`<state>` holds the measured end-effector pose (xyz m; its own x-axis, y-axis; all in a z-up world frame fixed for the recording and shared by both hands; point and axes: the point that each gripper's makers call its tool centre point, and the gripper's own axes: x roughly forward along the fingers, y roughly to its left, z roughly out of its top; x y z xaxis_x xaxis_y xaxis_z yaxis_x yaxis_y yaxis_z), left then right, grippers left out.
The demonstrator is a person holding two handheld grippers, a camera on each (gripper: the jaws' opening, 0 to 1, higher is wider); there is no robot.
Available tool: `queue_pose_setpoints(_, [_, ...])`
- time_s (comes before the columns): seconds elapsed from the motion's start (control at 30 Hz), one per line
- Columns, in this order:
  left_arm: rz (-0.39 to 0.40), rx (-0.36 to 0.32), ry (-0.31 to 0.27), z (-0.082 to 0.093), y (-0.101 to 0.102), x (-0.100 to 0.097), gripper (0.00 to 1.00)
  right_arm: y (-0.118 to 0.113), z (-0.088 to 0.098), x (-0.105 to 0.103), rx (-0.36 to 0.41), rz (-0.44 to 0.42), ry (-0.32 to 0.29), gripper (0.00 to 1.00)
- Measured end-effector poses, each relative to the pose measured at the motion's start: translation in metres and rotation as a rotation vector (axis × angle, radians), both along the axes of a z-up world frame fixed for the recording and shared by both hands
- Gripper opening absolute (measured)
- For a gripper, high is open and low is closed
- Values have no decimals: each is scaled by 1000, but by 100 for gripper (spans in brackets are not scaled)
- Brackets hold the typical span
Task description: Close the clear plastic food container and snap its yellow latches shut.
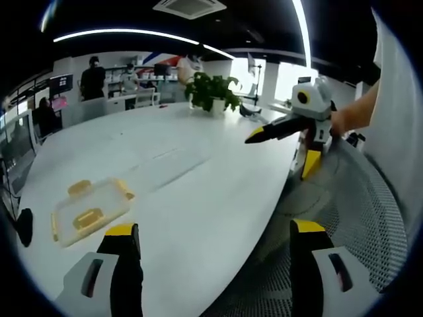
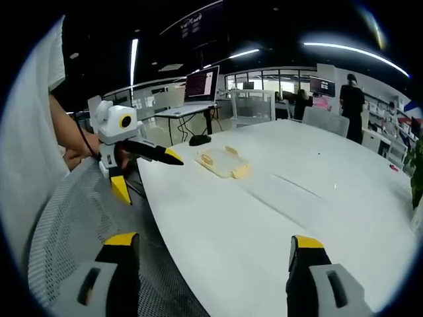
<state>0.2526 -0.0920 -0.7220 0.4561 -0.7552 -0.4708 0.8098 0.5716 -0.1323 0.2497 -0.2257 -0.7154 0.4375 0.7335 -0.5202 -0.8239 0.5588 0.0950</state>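
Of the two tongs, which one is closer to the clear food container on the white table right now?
The left tongs. In their own view the clear container lies on the white table just beyond the left jaw. The right tongs are held farther off, past the table's edge.

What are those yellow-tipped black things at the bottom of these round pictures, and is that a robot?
No robot here. A person holds a grabbing tool in each hand, and a small camera rides on each one, so each picture looks out along its own two jaws. The left tool and the right tool are both open and hold nothing. Each also shows in the other's picture, over a mesh chair. On the white table sits a clear food container with yellow latches. A potted plant stands farther back.
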Motion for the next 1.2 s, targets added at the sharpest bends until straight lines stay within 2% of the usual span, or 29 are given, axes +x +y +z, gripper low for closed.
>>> queue_pose_setpoints(0.5, [-5,-6,6,0,-1,-2,92,-1,-2,0,-9,-4,8,94])
queue_pose_setpoints(1.0, [-12,-11,-23,5,-2,0,91,-3,-4,3,-35,-22,0,93])
queue_pose_setpoints(1.2, [2,-10,-30,6,1,3,91,3,-6,-1,-55,17,0,93])
